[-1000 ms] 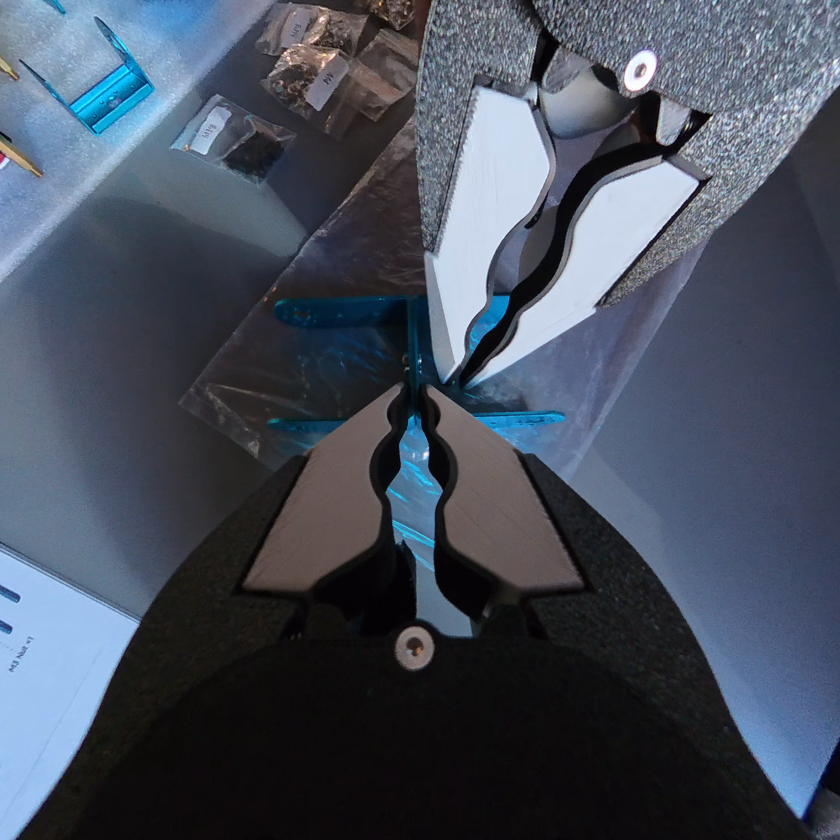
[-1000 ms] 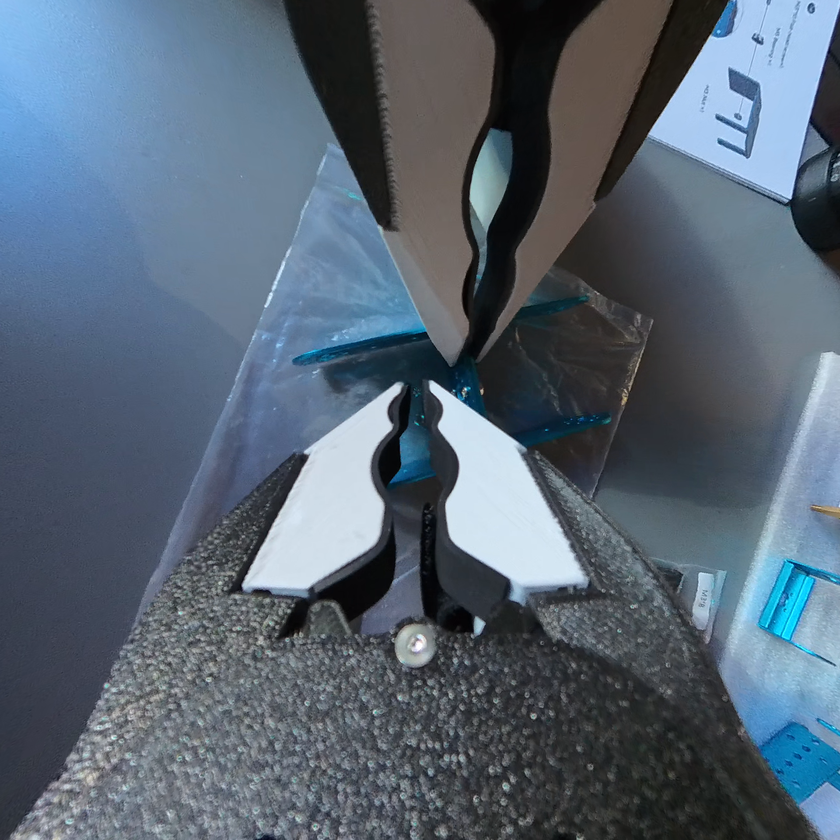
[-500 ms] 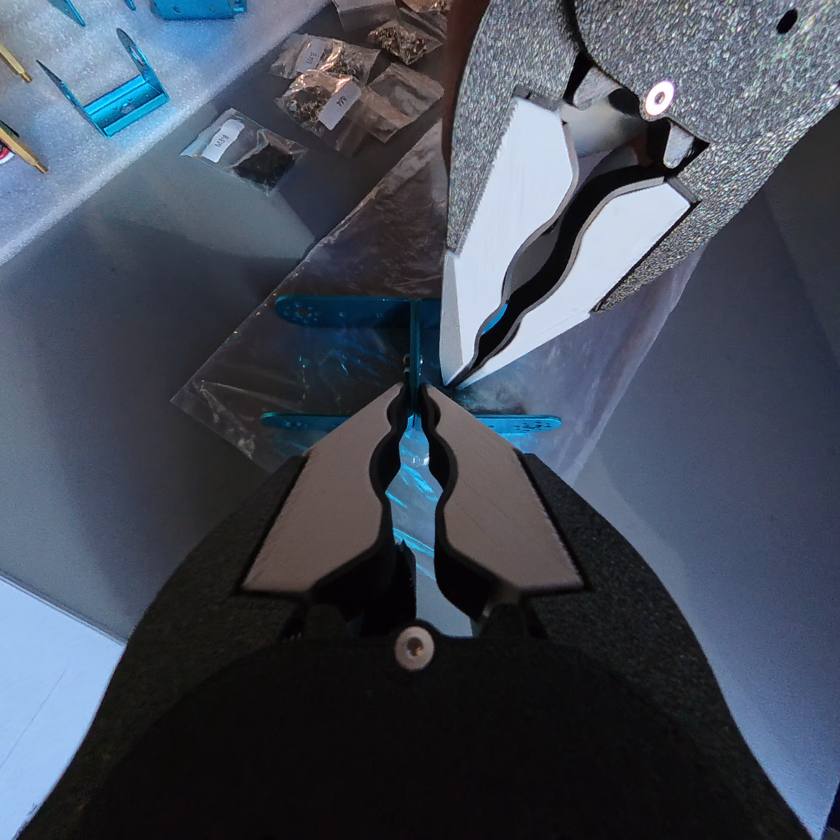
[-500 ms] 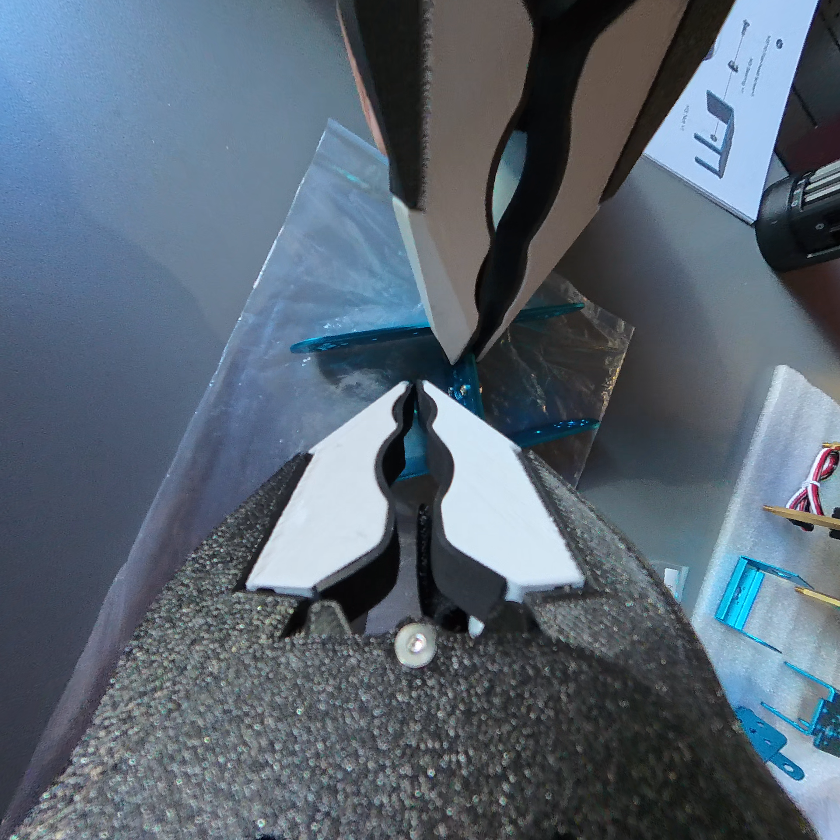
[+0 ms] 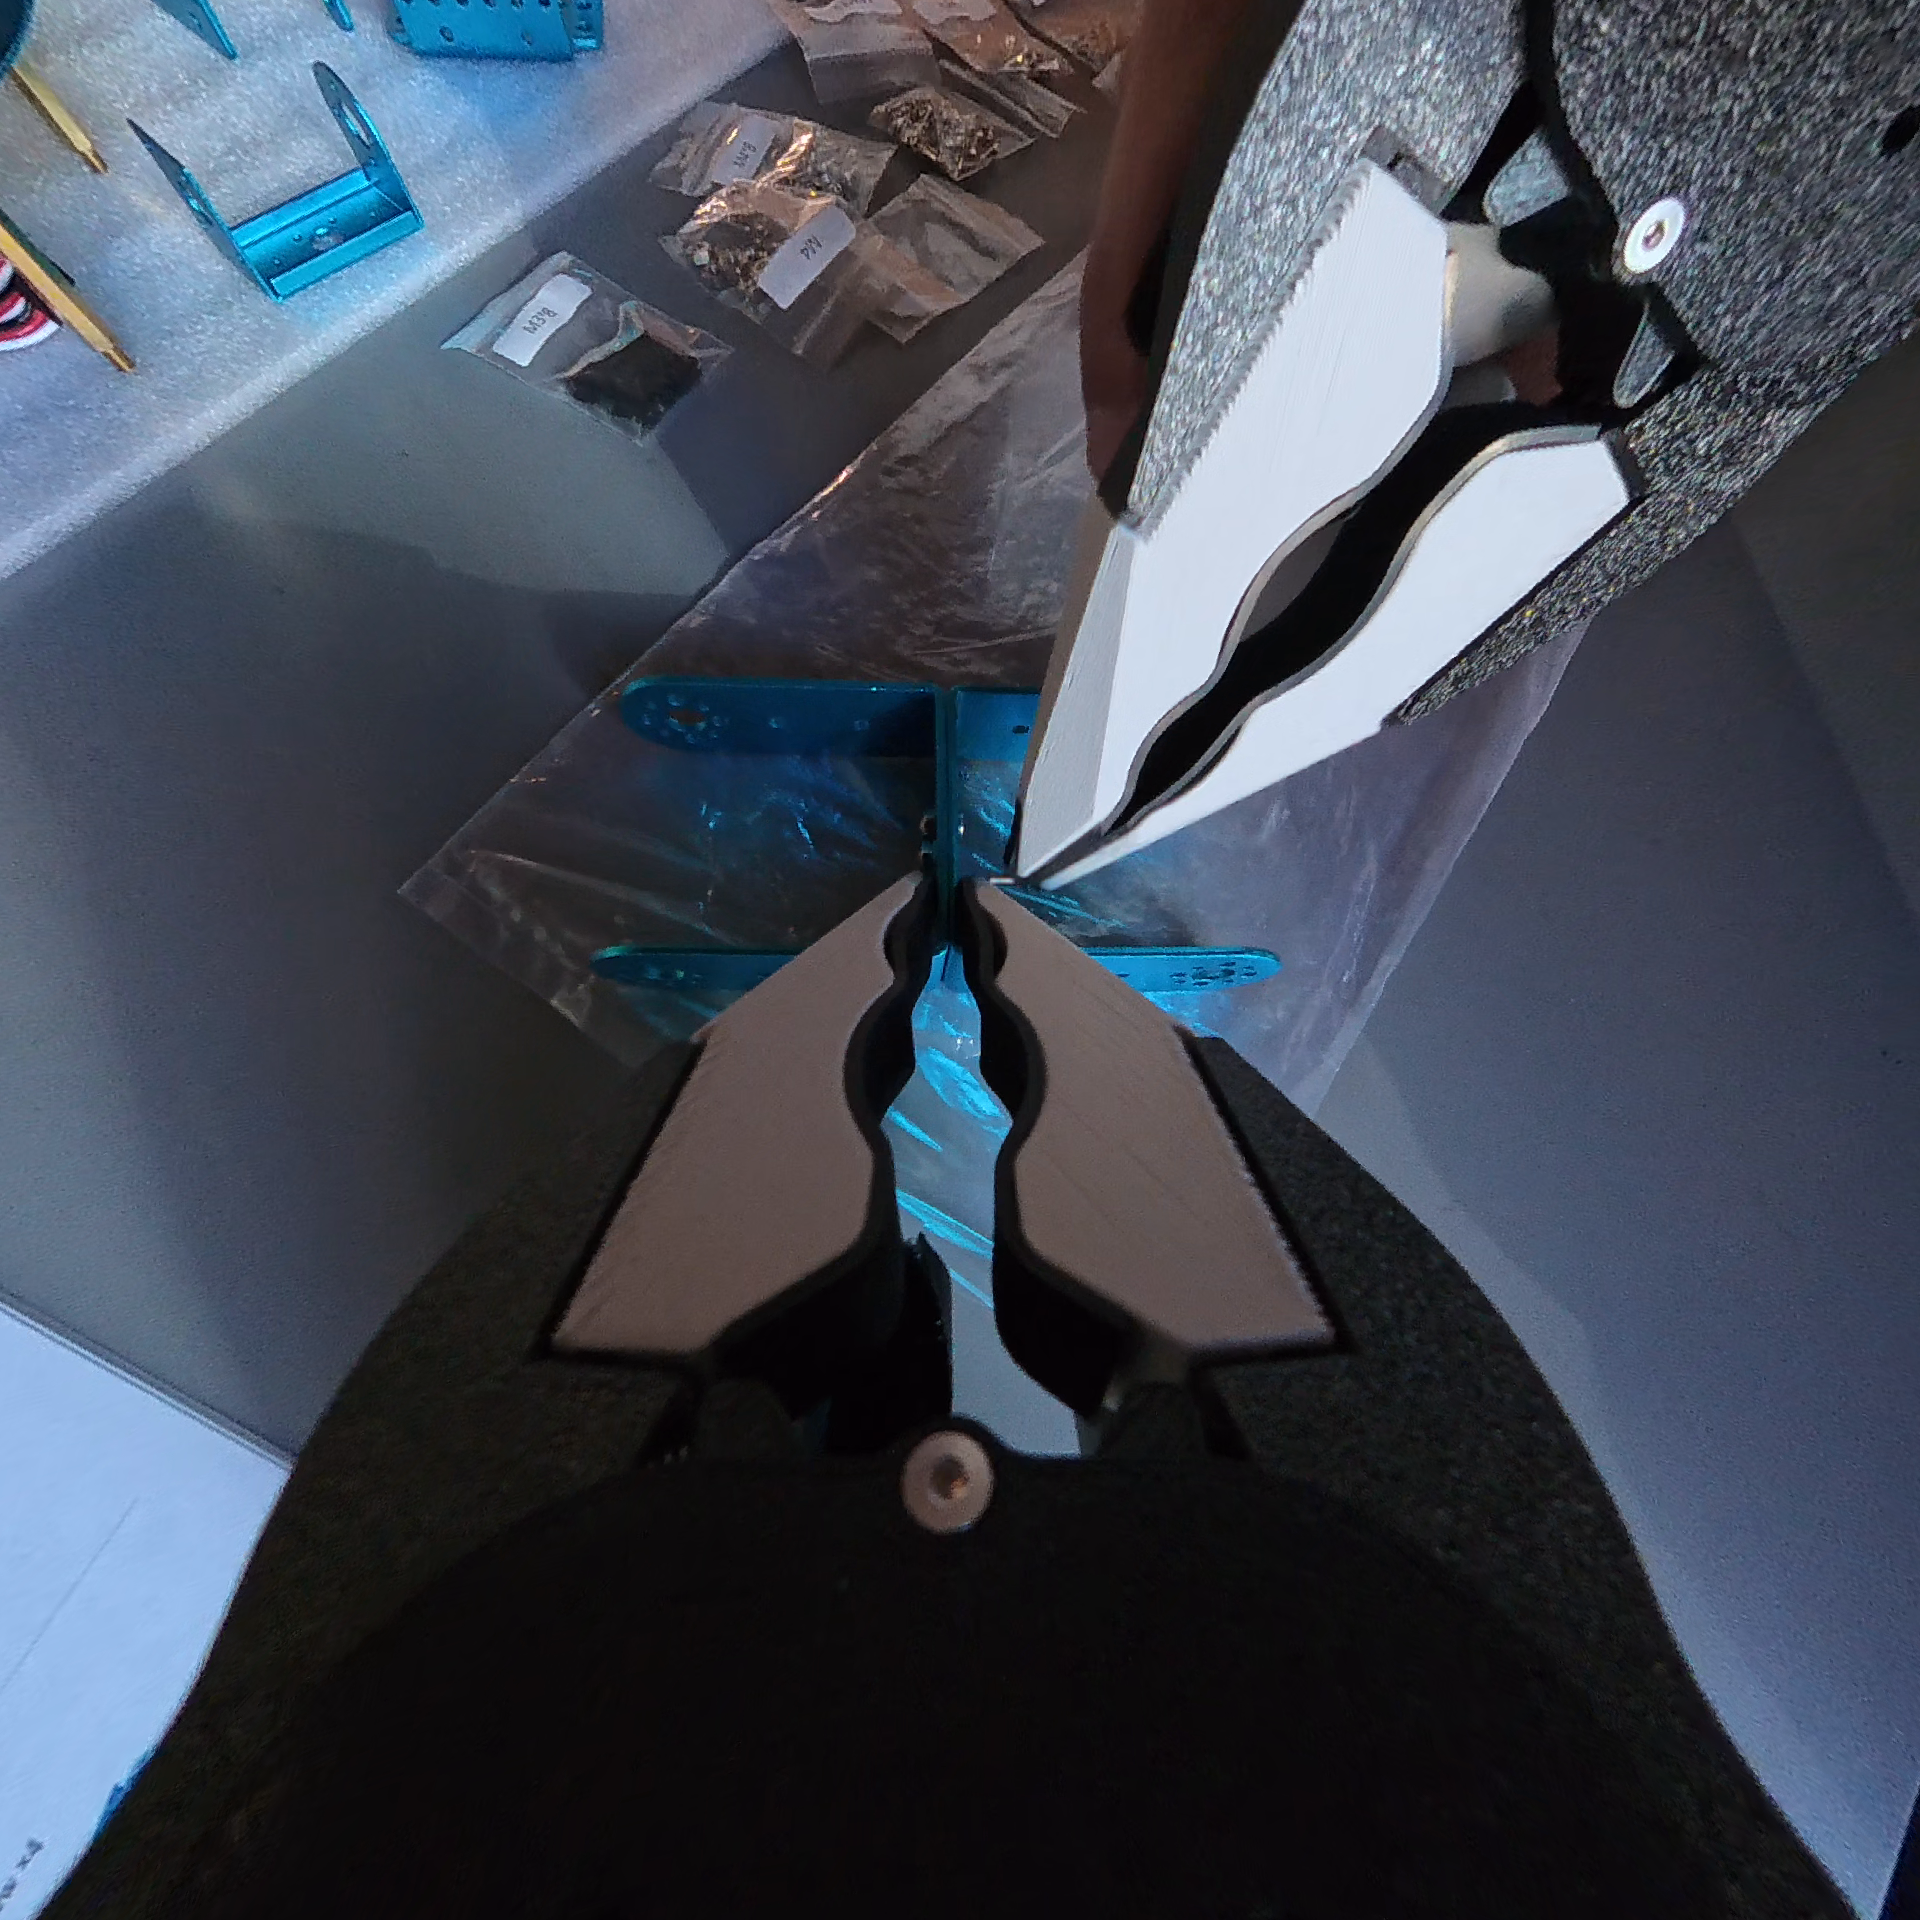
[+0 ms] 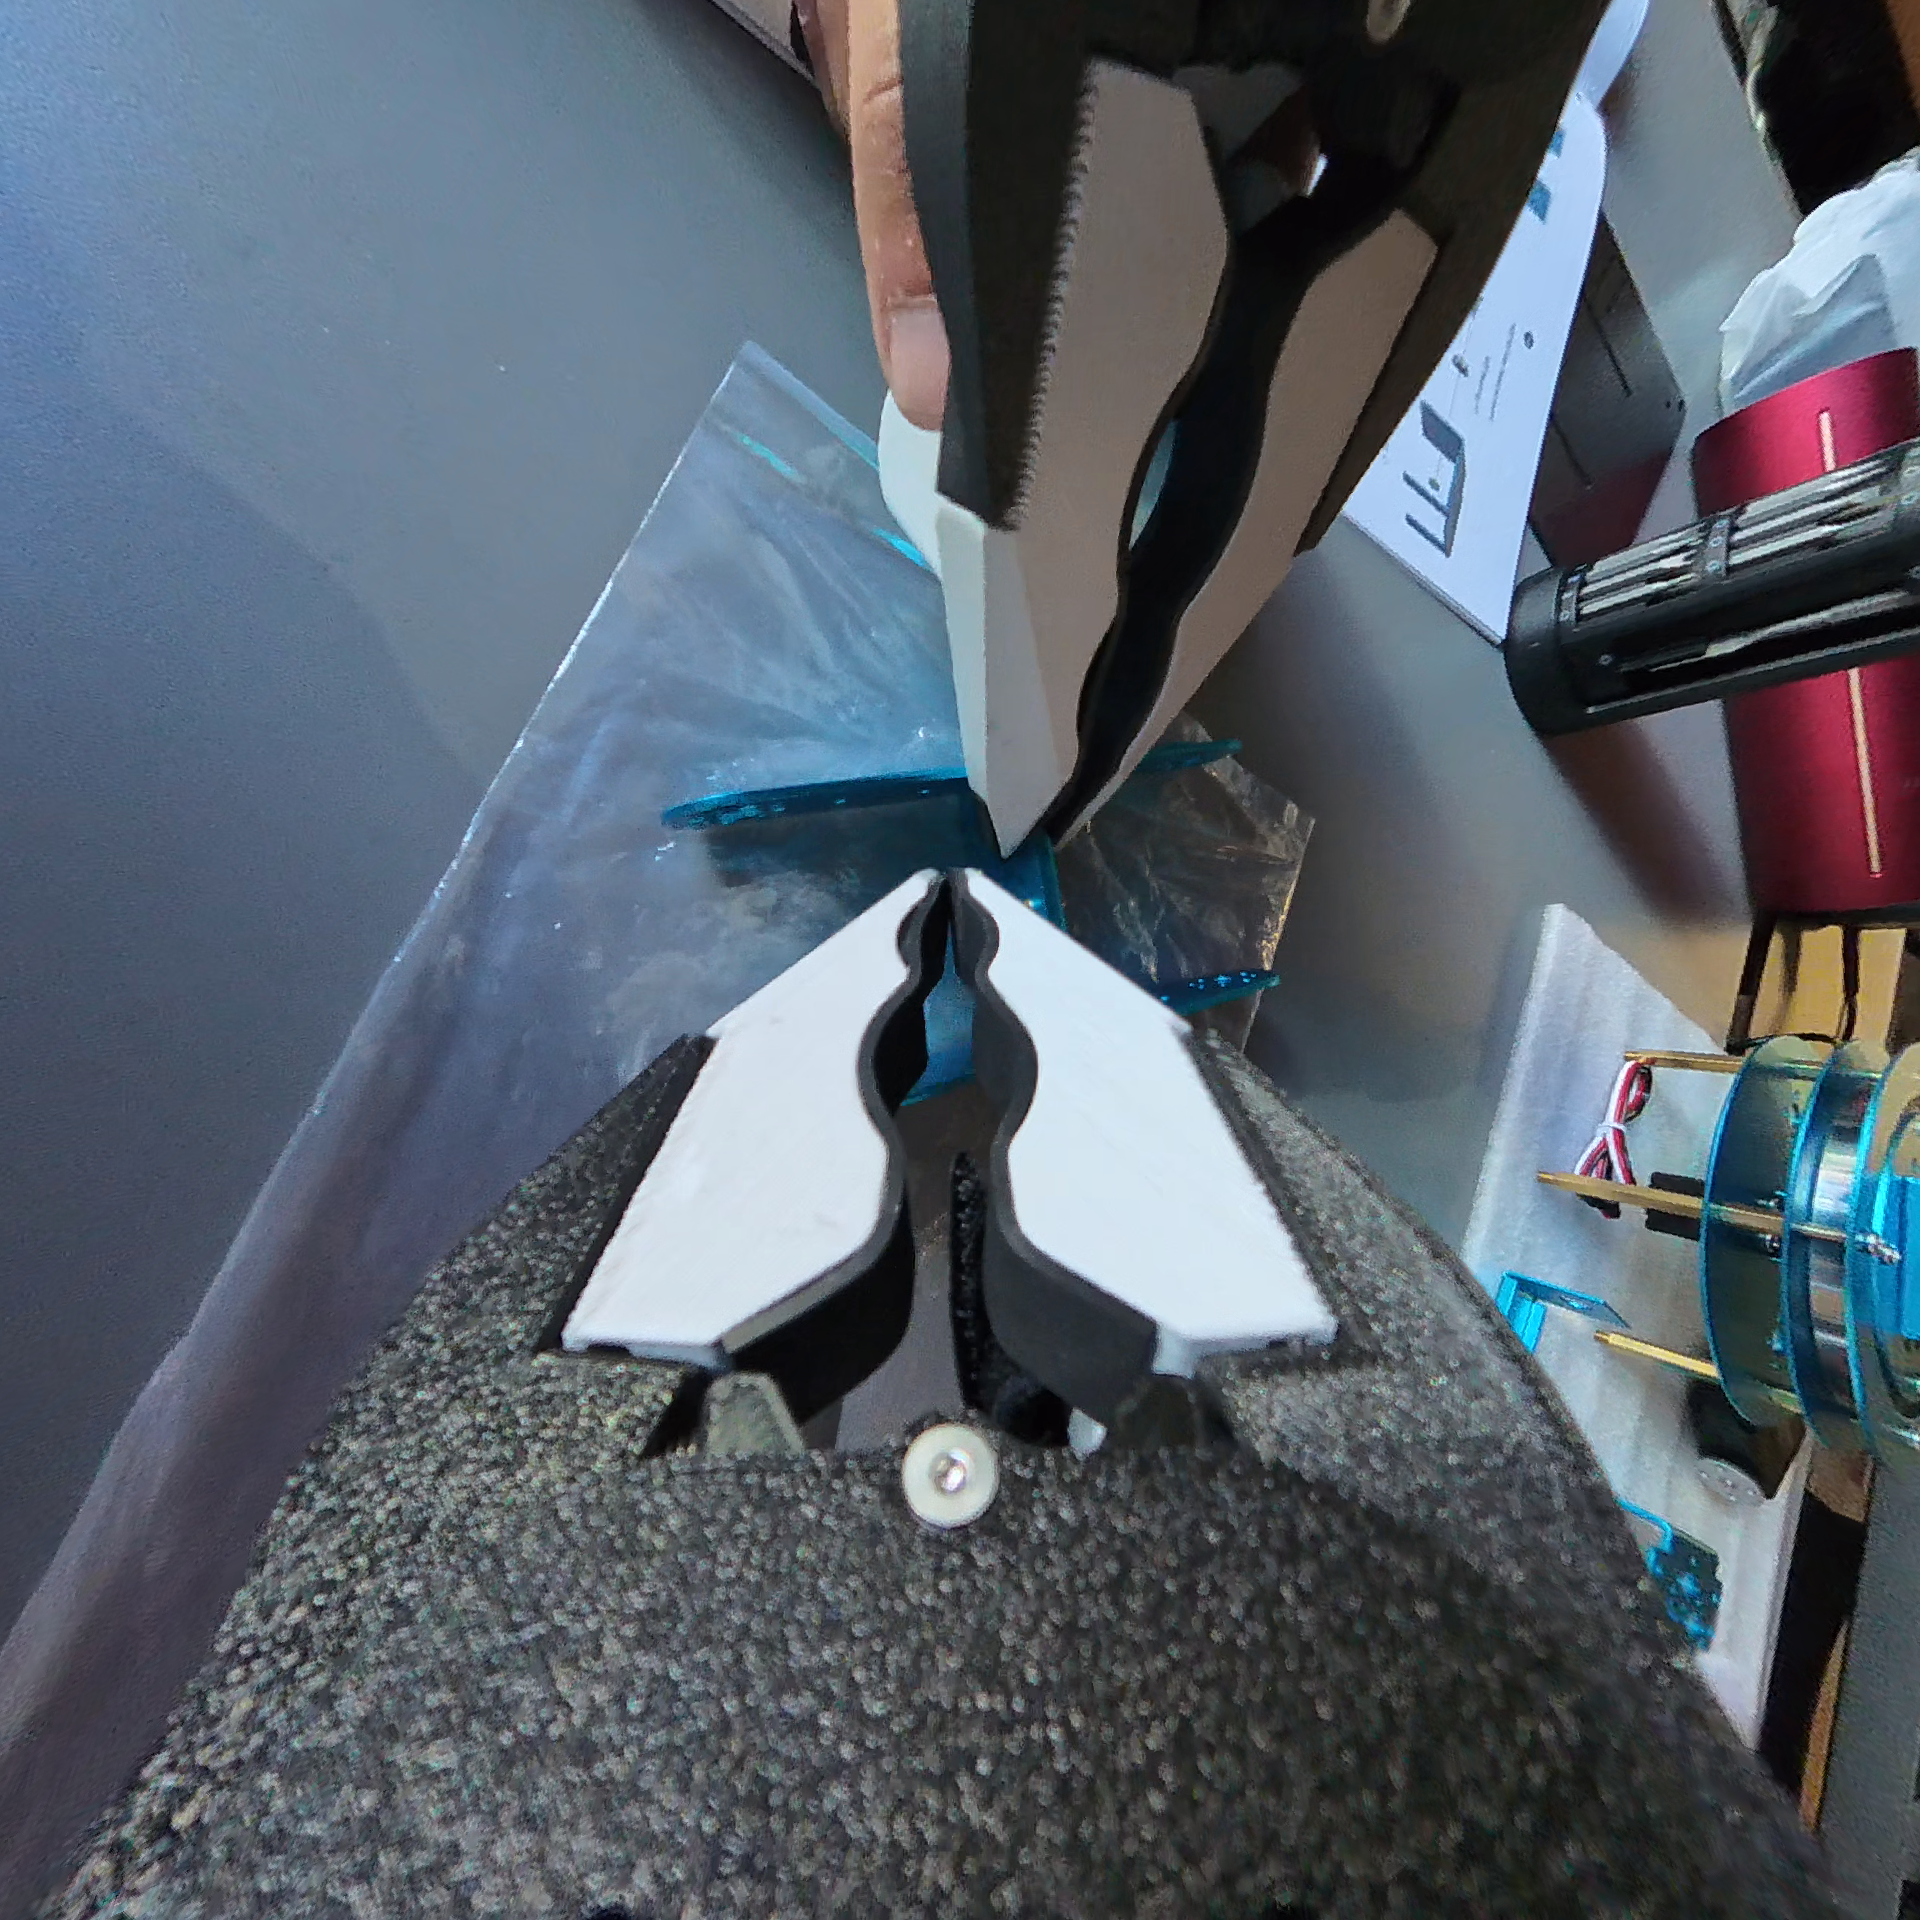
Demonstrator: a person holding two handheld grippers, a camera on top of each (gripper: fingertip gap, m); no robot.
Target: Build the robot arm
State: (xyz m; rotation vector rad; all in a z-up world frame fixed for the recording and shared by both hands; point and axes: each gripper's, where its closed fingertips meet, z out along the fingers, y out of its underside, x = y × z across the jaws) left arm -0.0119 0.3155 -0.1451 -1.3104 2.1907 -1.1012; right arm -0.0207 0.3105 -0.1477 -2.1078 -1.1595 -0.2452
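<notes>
Blue anodised metal bracket (image 5: 790,722), H-shaped with flat perforated arms either side of a thin upright web, lies on a grey table (image 5: 208,831) at the near end of a crinkled clear plastic bag (image 5: 883,582). Whether the bracket is wholly inside the film or partly out of it cannot be told. The black left gripper (image 5: 943,896) has its jaws drawn almost together on the near edge of the web, with only the thin plate between the tips. The grey speckled right gripper (image 6: 948,883) comes in from the opposite side, its tips just beside the left gripper's and likewise nearly closed on something thin. It cannot be told whether that is bag film, the plate edge or both. Seen from the right wrist, the left gripper (image 6: 1029,831) points down onto the bracket, with a person's fingertip (image 6: 899,260) alongside its finger. Beyond the bag lie small clear packets of hardware (image 5: 769,234) and a white foam sheet (image 5: 520,135) carrying a blue U-shaped bracket (image 5: 312,223). On the other side stand a printed sheet (image 6: 1486,436), a red cylinder (image 6: 1829,644), a black tool handle (image 6: 1714,623) and a blue round assembly with wires (image 6: 1818,1247).
</notes>
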